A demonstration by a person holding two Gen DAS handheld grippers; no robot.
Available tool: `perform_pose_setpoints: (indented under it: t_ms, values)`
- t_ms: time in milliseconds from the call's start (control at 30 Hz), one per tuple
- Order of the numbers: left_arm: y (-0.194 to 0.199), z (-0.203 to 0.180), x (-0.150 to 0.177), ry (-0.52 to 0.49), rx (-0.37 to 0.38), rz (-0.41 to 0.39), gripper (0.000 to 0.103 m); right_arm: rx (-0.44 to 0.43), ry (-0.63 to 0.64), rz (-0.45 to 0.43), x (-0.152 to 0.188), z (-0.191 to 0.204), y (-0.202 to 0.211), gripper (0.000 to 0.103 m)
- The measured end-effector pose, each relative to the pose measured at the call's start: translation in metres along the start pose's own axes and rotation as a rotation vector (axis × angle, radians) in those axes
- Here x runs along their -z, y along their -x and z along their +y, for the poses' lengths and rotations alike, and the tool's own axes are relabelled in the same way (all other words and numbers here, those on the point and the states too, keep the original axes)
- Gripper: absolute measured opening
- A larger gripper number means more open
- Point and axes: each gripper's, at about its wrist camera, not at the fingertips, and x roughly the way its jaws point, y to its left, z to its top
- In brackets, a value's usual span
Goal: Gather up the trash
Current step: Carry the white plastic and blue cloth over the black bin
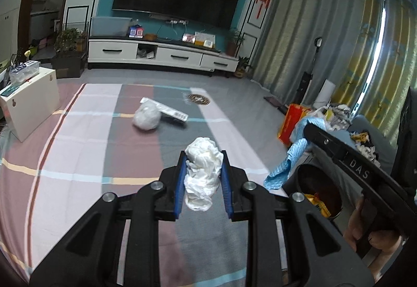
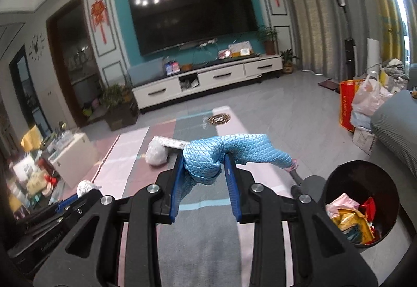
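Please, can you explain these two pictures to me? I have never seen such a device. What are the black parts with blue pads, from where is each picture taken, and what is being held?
No robot is here. A person carries one hand-held gripper in each hand, and a wide-angle camera on each looks forward along its two blue-padded fingers.

In the left camera's picture, the left hand-held gripper is shut on a crumpled white tissue. In the right camera's picture, the right hand-held gripper is shut on a blue quilted cloth.

On the striped sheet lie a white plastic bag and a flat white box. The black trash bin, already holding wrappers, stands at the right.
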Motion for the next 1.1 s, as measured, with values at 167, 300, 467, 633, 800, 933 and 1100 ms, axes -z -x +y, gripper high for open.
perform_pose_setpoints:
  t_ms: [167,300,467,633,800,933,1100]
  values:
    - [-0.006,-0.019,-0.006,0.065,0.088,0.010,0.025,0.052,-0.047,-0.057,-0.007,-0.027,0.018,0.032]
    - [-0.007,-0.046,-0.009,0.044,0.119,-0.001,0.025,0.125,-0.097,-0.095,-0.009,-0.052,0.030,0.032]
    - [-0.020,-0.081,-0.009,0.029,0.212,0.024,0.025,0.212,-0.154,-0.115,-0.007,-0.084,0.043,0.032]
    - [-0.036,-0.111,-0.001,0.006,0.278,0.087,0.025,0.304,-0.238,-0.136,0.000,-0.117,0.053,0.032]
    - [-0.050,-0.138,0.007,-0.035,0.315,0.131,0.025,0.356,-0.298,-0.129,0.008,-0.140,0.055,0.032]
    - [-0.065,-0.149,0.014,-0.037,0.342,0.173,0.025,0.395,-0.314,-0.121,0.013,-0.149,0.054,0.032]
    - [-0.085,-0.161,0.023,-0.056,0.356,0.230,0.025,0.422,-0.341,-0.115,0.017,-0.160,0.055,0.032]
